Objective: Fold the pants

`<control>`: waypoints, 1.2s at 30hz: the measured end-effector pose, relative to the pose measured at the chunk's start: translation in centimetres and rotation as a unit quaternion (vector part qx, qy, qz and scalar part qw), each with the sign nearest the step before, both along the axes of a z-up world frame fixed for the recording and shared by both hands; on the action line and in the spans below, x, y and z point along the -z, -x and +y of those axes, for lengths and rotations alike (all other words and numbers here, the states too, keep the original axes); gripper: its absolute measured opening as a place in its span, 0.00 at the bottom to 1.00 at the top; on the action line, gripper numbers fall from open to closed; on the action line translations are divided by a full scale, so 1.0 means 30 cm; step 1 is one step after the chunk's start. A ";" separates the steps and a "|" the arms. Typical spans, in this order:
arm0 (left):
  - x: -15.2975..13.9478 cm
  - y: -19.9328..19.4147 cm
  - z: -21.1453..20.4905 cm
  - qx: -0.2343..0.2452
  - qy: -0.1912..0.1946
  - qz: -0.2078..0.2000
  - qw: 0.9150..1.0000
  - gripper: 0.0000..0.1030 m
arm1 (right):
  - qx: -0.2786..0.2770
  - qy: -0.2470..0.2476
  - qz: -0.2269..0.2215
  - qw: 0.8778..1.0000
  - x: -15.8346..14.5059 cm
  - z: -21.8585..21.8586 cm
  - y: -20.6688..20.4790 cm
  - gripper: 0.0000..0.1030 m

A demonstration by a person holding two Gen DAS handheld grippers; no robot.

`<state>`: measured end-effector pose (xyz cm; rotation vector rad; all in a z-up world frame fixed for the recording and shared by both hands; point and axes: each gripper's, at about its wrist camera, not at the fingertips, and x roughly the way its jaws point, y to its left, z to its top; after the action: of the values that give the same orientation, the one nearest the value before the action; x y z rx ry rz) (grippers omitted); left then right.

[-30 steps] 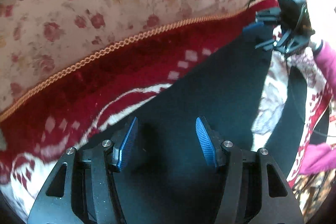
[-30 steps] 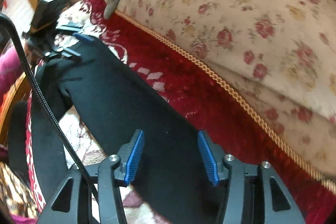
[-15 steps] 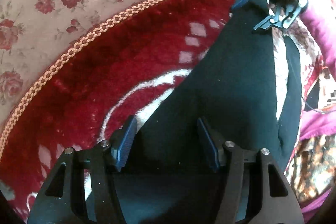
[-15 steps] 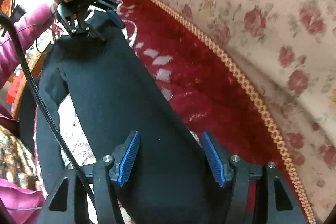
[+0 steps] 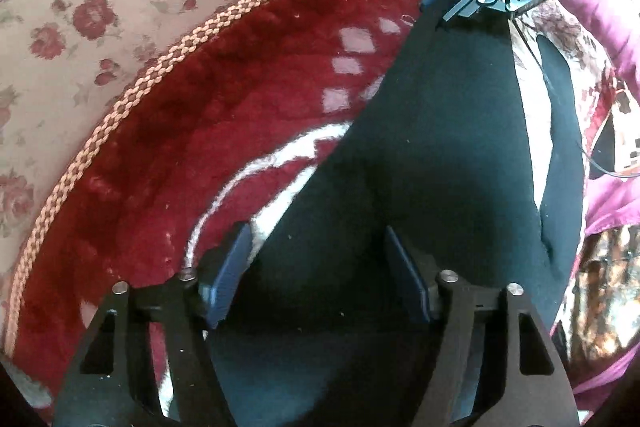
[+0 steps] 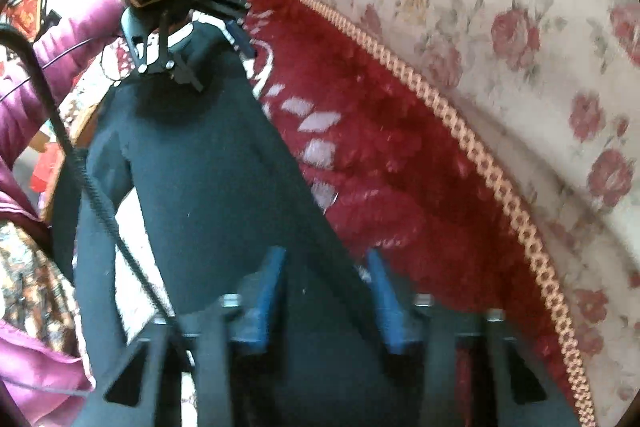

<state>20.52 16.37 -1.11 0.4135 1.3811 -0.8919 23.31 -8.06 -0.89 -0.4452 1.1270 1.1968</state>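
here both tongs (image 5: 318, 267) (image 6: 326, 287) straddle black pants (image 5: 432, 131), no legible txt.

Dark navy pants (image 5: 420, 155) lie stretched flat on a red patterned blanket (image 5: 224, 107), running from 6 toward 1 o'clock.

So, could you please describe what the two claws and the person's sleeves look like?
Both the left claw and right claw have black angular frames with silver pins and blue ribbed pads. A black cable trails by the right one. The sleeves are magenta.
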 end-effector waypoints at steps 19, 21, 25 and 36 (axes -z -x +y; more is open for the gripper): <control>-0.257 0.337 0.003 -0.033 0.002 -0.166 0.986 0.13 | 0.039 0.009 -0.162 0.986 -0.273 -0.025 0.387 0.05; -0.282 0.399 0.011 -0.035 0.005 -0.174 0.984 0.13 | 0.044 0.006 -0.169 0.985 -0.300 -0.034 0.439 0.05; -0.344 0.525 0.042 -0.052 0.025 -0.195 0.979 0.13 | 0.051 -0.003 -0.171 0.984 -0.335 -0.056 0.561 0.05; -0.333 0.854 0.032 -0.098 0.063 -0.207 0.971 0.13 | 0.047 -0.015 -0.162 0.986 -0.288 -0.086 0.918 0.05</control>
<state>-5.10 17.34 8.89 0.3361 0.9567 -0.6796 -4.22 -10.64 7.75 -0.5358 0.8399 1.0143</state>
